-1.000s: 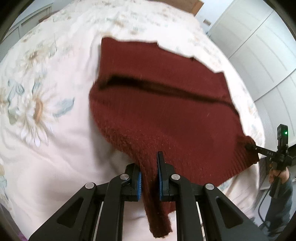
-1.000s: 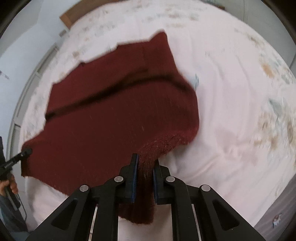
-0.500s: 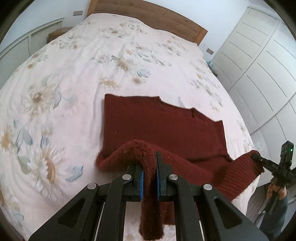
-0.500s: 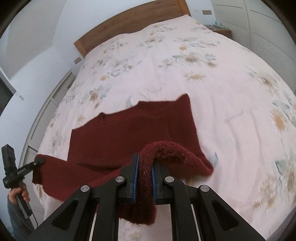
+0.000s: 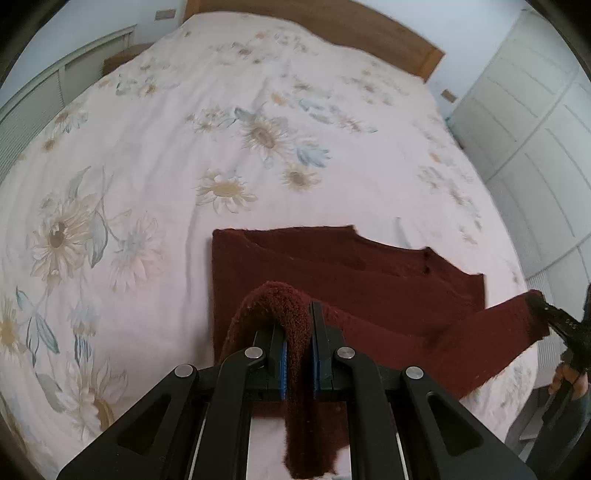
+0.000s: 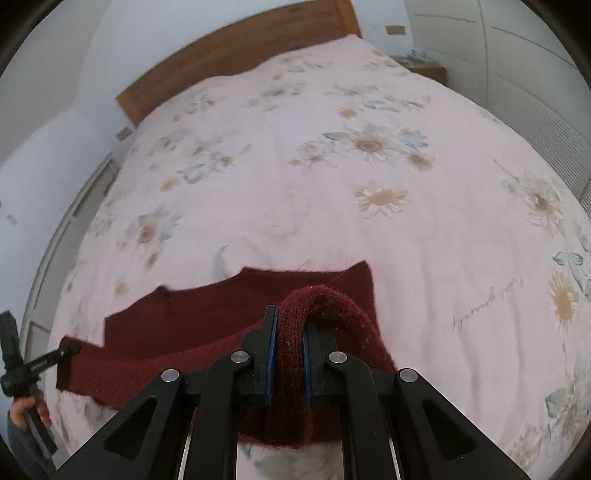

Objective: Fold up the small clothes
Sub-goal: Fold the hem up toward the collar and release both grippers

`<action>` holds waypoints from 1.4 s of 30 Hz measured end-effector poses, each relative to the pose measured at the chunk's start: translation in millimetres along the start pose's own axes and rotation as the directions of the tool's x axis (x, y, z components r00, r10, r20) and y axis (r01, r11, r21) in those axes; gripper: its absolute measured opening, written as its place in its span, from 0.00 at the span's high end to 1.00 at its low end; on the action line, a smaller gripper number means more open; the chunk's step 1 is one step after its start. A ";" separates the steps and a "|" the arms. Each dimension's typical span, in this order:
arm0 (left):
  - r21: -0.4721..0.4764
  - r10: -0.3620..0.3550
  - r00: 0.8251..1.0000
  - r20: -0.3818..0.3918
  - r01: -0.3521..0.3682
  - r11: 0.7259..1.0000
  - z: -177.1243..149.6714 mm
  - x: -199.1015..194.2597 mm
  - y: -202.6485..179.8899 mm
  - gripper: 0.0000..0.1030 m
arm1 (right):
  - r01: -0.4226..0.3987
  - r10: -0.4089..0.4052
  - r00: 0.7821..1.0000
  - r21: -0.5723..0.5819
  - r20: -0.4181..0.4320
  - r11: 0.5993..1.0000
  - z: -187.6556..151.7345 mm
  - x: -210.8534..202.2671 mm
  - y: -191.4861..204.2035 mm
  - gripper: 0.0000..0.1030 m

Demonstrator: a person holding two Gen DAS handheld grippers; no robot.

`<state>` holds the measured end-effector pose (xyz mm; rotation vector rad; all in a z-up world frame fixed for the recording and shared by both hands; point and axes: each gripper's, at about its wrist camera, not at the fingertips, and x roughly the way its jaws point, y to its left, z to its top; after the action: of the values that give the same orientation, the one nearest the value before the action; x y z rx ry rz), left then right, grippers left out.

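A dark red knitted sweater (image 5: 343, 266) lies on the floral bed cover, its far part flat; it also shows in the right wrist view (image 6: 177, 325). My left gripper (image 5: 297, 354) is shut on the sweater's near left hem corner, which loops up over the fingers. My right gripper (image 6: 287, 363) is shut on the near right hem corner, likewise looped over. Each gripper shows in the other's view, the right one (image 5: 554, 321) and the left one (image 6: 55, 356), with the hem stretched between them above the flat part.
The bed cover (image 5: 166, 166) is white with daisy prints and stretches far ahead to a wooden headboard (image 5: 369, 29). White wardrobe doors (image 5: 535, 122) stand to the right, a slatted unit (image 5: 29, 107) to the left. A bedside table (image 6: 424, 68) sits by the headboard.
Both grippers have carried the near hem up and forward over the sweater's flat far part. The views have tilted up, so more of the bed and headboard shows.
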<state>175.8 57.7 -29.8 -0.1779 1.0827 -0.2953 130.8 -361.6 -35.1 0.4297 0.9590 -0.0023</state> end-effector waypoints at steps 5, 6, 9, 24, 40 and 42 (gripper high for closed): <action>-0.032 0.066 0.995 -0.078 -0.068 0.997 16.5 48.6 8.4 0.93 | 0.047 -0.045 0.994 0.014 -0.096 0.999 11.2 57.9 -7.8 0.89; -0.041 0.075 0.993 -0.089 -0.078 0.996 18.0 56.2 10.2 0.93 | 0.058 -0.056 0.992 0.010 -0.111 0.998 11.4 68.2 -8.4 0.89; -0.048 0.094 0.990 -0.110 -0.100 0.994 19.9 72.1 12.9 0.93 | 0.082 -0.081 0.987 0.004 -0.142 0.997 10.9 88.3 -10.5 0.87; -0.011 0.118 0.991 -0.068 -0.119 0.993 32.0 58.9 -13.0 0.45 | 0.068 -0.068 0.998 -0.036 -0.013 0.997 26.1 33.7 8.1 0.20; 0.216 0.123 0.991 0.046 -0.130 0.968 -24.1 58.7 -92.2 0.01 | 0.123 -0.139 0.990 -0.339 -0.022 0.933 -89.9 57.8 84.7 0.00; 0.238 0.142 0.989 0.038 -0.146 0.960 -39.4 74.0 -96.1 0.01 | 0.141 -0.165 0.986 -0.349 -0.039 0.926 -106.2 72.1 82.8 0.00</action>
<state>158.7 -57.0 -82.7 0.1146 1.0248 -0.2904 104.4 -234.6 -115.8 0.0286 1.0341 0.0388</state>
